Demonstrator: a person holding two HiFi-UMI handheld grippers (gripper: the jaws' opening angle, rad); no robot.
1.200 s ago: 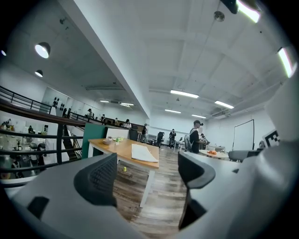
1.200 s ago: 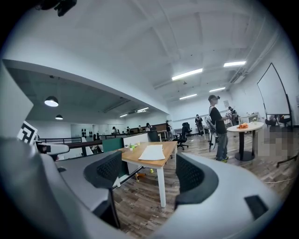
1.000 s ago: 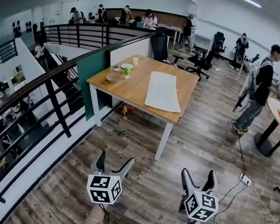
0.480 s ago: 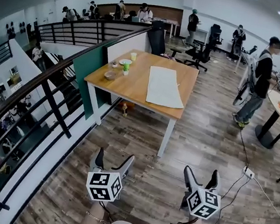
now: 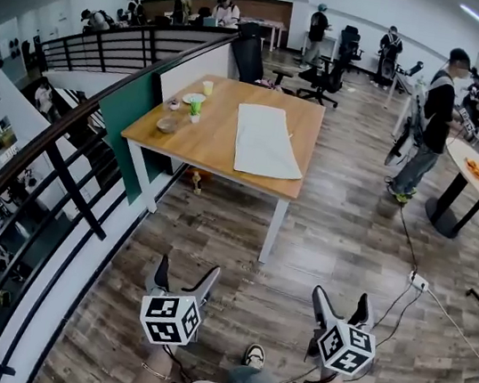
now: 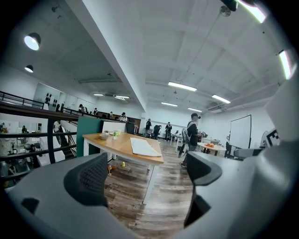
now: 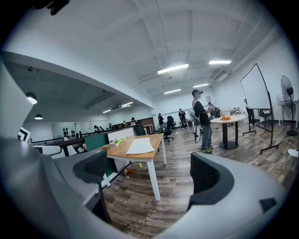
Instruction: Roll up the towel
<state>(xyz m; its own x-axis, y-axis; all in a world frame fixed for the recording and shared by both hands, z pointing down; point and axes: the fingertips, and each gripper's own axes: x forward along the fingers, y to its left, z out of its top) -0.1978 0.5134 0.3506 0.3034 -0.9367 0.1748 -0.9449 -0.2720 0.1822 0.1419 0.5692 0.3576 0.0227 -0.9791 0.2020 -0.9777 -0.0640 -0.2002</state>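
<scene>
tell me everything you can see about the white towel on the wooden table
The white rectangular cloth towel lies fully spread out and flat, not yet rolled, on the light wooden table with white legs. It looks thin and soft, plain, with no visible pattern. In the head view it covers the table's right half, long sides running away from the person, its near short edge close to the table's front edge. Only the tabletop touches it.

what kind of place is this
Likely an open-plan office or lab on a mezzanine: office chairs, a whiteboard on a stand, and a black railing overlooking a lower floor.
</scene>
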